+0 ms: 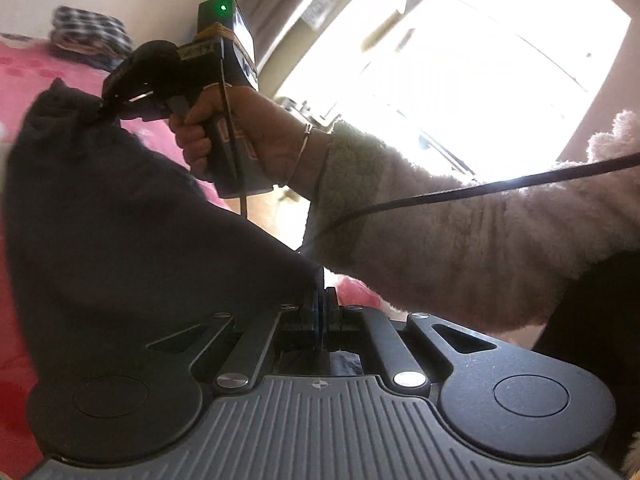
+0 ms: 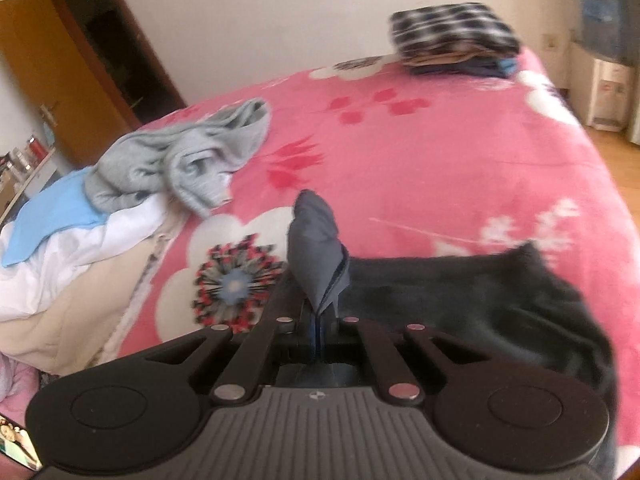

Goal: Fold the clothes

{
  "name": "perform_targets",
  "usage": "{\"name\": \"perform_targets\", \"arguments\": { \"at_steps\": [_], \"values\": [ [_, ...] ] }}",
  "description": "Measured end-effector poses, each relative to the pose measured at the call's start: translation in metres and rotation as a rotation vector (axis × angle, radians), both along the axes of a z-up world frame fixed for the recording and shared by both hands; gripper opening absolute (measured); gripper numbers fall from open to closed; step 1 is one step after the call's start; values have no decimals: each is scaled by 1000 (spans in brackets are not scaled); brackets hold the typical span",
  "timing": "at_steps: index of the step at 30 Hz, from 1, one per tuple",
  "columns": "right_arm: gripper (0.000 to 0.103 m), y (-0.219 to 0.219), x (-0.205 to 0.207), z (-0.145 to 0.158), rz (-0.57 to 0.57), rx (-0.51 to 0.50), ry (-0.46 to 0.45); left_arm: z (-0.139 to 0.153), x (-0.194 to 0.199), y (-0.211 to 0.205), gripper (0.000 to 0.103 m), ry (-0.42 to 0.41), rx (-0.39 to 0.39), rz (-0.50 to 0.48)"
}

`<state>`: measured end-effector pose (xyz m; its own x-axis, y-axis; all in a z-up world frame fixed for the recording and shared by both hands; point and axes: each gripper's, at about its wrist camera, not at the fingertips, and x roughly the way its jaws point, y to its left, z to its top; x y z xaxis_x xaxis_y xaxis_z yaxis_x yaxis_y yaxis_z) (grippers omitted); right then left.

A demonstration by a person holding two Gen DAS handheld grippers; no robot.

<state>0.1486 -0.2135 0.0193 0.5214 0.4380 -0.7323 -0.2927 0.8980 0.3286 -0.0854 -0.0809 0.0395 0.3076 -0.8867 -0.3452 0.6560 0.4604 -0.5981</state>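
A dark grey garment [image 1: 120,232] hangs lifted between both grippers over the pink flowered bed [image 2: 440,152]. My left gripper [image 1: 320,308] is shut on one edge of it. In the left wrist view my right gripper [image 1: 110,104] is shut on another corner, up and to the left, held by a hand in a fluffy sleeve. In the right wrist view the right gripper [image 2: 320,320] pinches a bunched fold of the garment [image 2: 316,240]; the rest [image 2: 500,304] trails to the right over the bed.
A crumpled pale grey garment [image 2: 188,160] lies on a heap of blue, white and cream clothes [image 2: 60,240] at the bed's left edge. A stack of folded clothes with a checked top [image 2: 452,36] sits at the far corner. A wooden door stands at left, a bright window behind.
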Motion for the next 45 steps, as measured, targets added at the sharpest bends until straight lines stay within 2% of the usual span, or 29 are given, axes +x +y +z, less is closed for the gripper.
{"name": "perform_targets", "arguments": {
  "at_steps": [14, 25, 31, 38, 41, 42, 43, 45],
  "values": [
    [1, -93, 2, -30, -115, 20, -10, -27, 48, -72, 0, 78, 12, -103],
    [1, -130, -3, -29, -149, 58, -16, -29, 64, -70, 0, 121, -43, -142],
    [1, -151, -11, -36, -187, 55, -4, -35, 73, -69, 0, 140, -30, -159],
    [2, -166, 5, -60, -259, 71, 55, -41, 83, -60, 0, 151, -12, -137],
    [6, -172, 8, -69, -287, 83, 102, -40, 84, -56, 0, 149, -11, -125],
    [12, -178, 4, -67, -302, 105, 105, -39, 84, -56, 0, 148, -14, -123],
    [23, -185, -2, -65, -318, 130, 107, -38, 84, -52, 0, 145, -18, -126],
    [32, -202, -20, -53, -349, 144, 76, -36, 84, -45, 0, 138, -26, -132]
  ]
}}
